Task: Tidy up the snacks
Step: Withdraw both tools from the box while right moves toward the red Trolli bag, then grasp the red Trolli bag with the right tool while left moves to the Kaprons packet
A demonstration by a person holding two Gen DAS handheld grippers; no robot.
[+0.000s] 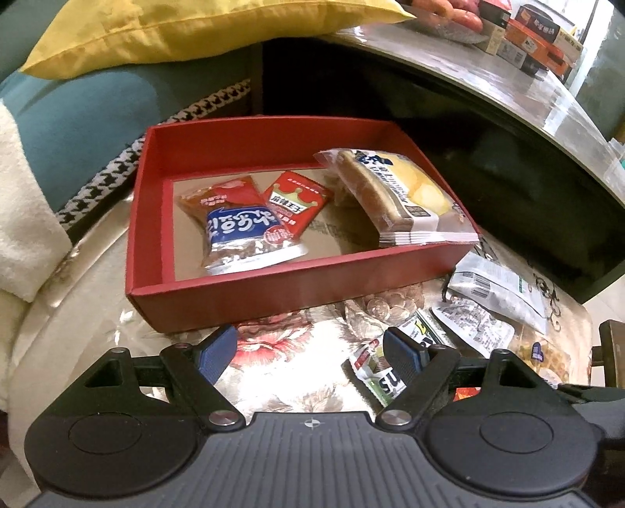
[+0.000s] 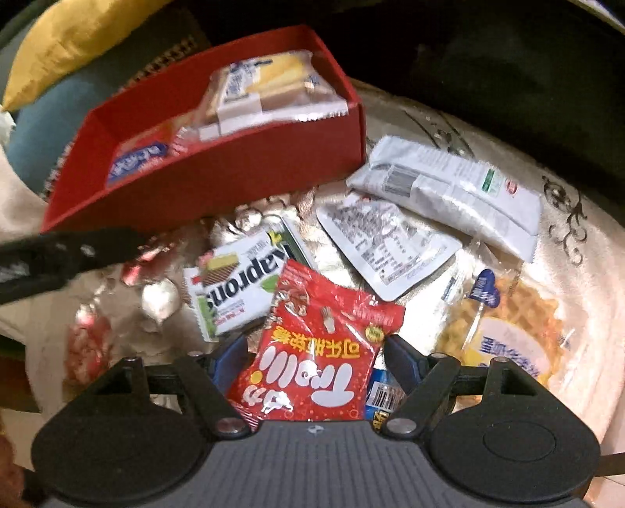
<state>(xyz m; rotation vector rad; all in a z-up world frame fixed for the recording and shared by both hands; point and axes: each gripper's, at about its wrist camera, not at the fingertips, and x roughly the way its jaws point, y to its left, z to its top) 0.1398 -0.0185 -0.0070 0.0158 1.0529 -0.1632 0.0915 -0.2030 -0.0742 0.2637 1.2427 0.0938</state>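
Note:
A red box [image 1: 234,301] stands on a floral tabletop and holds a blue-and-red packet [image 1: 242,230], a red crown packet [image 1: 297,203] and a wrapped cake [image 1: 394,195]. My left gripper [image 1: 308,351] is open and empty just in front of the box. In the right wrist view the box [image 2: 218,176] is at the upper left. My right gripper [image 2: 316,359] is open, its fingers on either side of a red Trolli candy bag [image 2: 312,351]. A Napoleons wafer pack [image 2: 238,281], two white packets [image 2: 386,242] [image 2: 453,195] and a waffle bag [image 2: 508,332] lie loose.
A yellow cushion [image 1: 175,27] and teal sofa [image 1: 78,129] lie behind the box. A glass table [image 1: 508,90] with boxes and fruit is at the far right. The left gripper's black arm [image 2: 58,254] crosses the right wrist view at left.

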